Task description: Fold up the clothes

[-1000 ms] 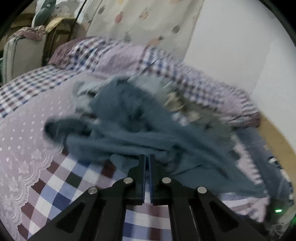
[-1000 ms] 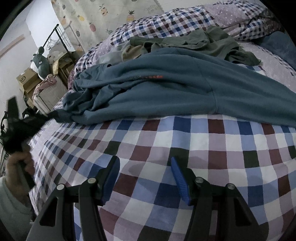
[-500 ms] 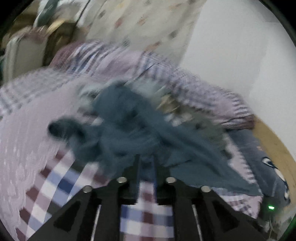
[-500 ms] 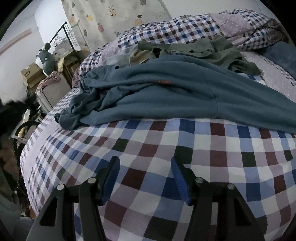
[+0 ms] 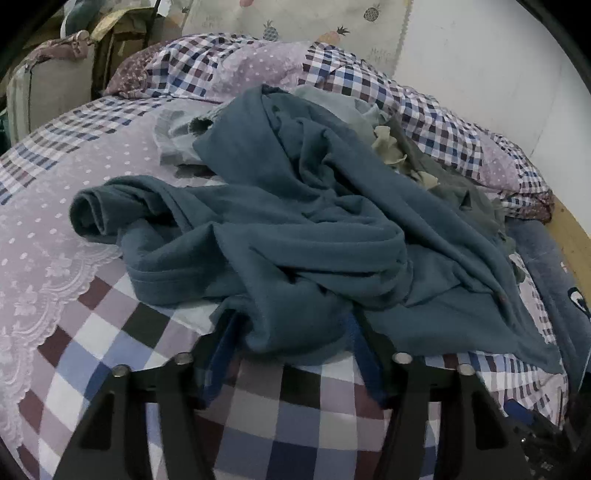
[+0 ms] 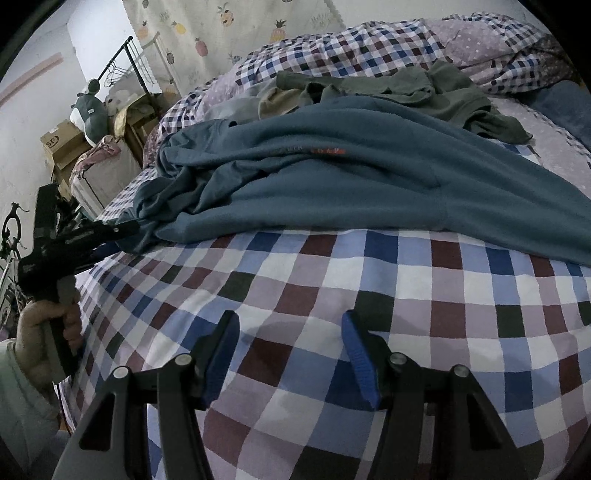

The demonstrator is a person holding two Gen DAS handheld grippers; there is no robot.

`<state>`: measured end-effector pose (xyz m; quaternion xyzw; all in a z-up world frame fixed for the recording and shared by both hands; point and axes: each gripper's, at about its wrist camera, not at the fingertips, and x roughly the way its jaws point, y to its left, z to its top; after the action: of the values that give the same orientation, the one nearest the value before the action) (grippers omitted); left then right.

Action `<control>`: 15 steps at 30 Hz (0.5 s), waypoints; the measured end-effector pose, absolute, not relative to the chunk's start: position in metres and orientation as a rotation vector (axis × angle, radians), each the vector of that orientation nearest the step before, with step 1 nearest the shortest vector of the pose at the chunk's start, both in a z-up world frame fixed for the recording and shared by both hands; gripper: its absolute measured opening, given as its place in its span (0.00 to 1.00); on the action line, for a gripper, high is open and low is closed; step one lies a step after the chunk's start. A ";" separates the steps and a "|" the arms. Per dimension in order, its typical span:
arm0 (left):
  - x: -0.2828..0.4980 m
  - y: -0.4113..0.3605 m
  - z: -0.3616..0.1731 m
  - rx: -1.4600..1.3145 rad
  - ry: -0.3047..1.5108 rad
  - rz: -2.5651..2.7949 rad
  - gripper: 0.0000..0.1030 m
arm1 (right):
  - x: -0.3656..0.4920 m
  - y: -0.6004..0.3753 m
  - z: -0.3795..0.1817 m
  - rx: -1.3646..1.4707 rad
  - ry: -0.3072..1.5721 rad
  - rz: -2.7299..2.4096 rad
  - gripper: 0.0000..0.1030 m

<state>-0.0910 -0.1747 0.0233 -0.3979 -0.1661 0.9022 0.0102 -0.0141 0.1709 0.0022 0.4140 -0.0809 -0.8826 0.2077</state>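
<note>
Two claws: left gripper [image 5: 291,332] opening, teal garment [image 5: 295,229] hem between jaws; right gripper [image 6: 290,343] parted, empty, over bare checked bedspread [image 6: 406,295].

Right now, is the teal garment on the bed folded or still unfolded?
Unfolded. The teal garment lies crumpled in loose bunches on the checked bedspread, one sleeve rolled out to the side, with no flat layers or straight creases.

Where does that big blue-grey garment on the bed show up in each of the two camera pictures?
Left wrist view: the blue-grey garment fills the middle, crumpled, its near edge between the left gripper's opening fingers.
Right wrist view: it lies across the upper middle, stretched toward the right; the left gripper meets its left end.
Shared landmark: the pineapple-print curtain behind the bed.
</note>
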 end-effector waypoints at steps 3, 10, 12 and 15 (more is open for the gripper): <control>-0.089 -0.180 0.029 -1.208 -0.583 2.770 0.05 | -0.014 0.171 0.002 1.152 -0.229 -2.456 0.60; -0.047 -0.171 0.097 -0.905 -0.640 2.743 0.04 | -0.014 0.171 0.003 1.150 -0.236 -2.455 0.60; -0.025 -0.164 0.125 -0.781 -0.644 2.706 0.04 | -0.013 0.172 0.004 1.146 -0.240 -2.457 0.60; 0.005 -0.153 0.159 -0.647 -0.622 2.640 0.04 | -0.012 0.174 0.006 1.137 -0.250 -2.460 0.60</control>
<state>0.0047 -0.1526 0.1588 -0.2283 -0.2197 0.9320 0.1757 -0.0117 0.1741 0.0055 0.4086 -0.0897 -0.8840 0.2085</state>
